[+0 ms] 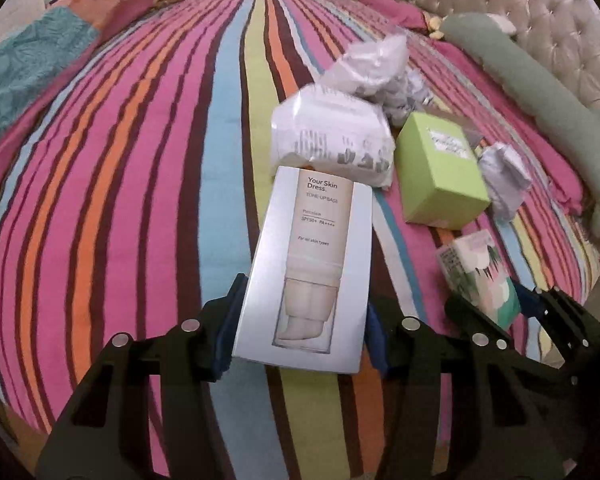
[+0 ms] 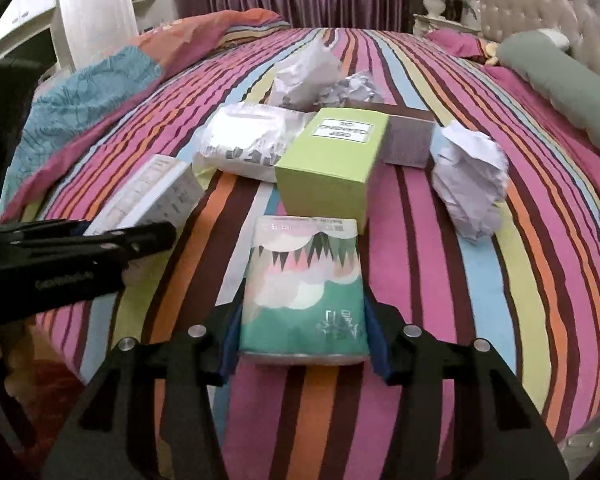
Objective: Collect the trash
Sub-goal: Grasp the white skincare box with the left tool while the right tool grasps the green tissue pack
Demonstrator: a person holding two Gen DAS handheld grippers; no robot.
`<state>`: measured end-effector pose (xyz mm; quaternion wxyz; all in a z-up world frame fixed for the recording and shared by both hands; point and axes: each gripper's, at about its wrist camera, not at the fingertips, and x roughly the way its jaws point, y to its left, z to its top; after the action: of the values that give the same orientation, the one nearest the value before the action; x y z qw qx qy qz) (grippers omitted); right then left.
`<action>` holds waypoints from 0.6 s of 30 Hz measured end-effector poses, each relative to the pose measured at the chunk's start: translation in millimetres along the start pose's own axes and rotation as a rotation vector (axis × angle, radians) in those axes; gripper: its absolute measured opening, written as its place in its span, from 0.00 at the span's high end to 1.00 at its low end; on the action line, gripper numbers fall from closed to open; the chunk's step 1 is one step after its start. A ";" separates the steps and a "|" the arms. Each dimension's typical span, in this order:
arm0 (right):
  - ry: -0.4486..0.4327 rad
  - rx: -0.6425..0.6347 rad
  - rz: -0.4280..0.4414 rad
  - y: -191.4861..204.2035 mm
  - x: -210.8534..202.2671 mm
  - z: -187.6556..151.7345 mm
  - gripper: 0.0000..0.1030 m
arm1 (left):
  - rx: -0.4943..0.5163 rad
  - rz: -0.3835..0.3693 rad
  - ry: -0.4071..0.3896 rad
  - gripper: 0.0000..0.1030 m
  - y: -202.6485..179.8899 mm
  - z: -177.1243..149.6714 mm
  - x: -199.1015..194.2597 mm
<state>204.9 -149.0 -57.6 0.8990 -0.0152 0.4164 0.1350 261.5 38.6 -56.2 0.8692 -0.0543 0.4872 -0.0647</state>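
Gripping now with the left gripper [image 1: 302,328], blue-padded fingers [image 1: 230,320] pinching both sides of a tall silver-white cardboard cosmetics box [image 1: 312,264] printed "Your Skin Dress", its far end reaching toward a crumpled white plastic mailer bag [image 1: 332,140]. Squeezing too with the right gripper [image 2: 302,334], jaws pressing either side of a small soft tissue packet in teal, pink and white [image 2: 304,288], its near end between the pads, the rest lying out over the brightly striped bedspread [image 2: 480,300]. Sitting just beyond that packet, a lime-green cardboard box [image 2: 332,164] labelled "Deep Cleansing Oil" (label upside down from the right wrist view), touching a grey-lilac box [image 2: 408,140] behind it. Resting to the right, apart from the boxes, a crumpled ball of white paper [image 2: 470,188]; farther back, more crumpled white paper [image 2: 304,72]. Lying along the bed's right edge, a long sage-green bolster [image 2: 572,84] beside the tufted cream headboard [image 2: 540,4].
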 end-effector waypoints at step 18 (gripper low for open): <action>0.012 0.262 0.010 -51.1 -85.1 -52.6 0.52 | 0.018 -0.059 -0.070 0.50 -11.6 -88.5 -97.2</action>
<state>126.3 -225.2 -32.2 0.8901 0.1037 0.4358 0.0837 135.0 40.5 -18.6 0.8839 -0.0633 0.4540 -0.0927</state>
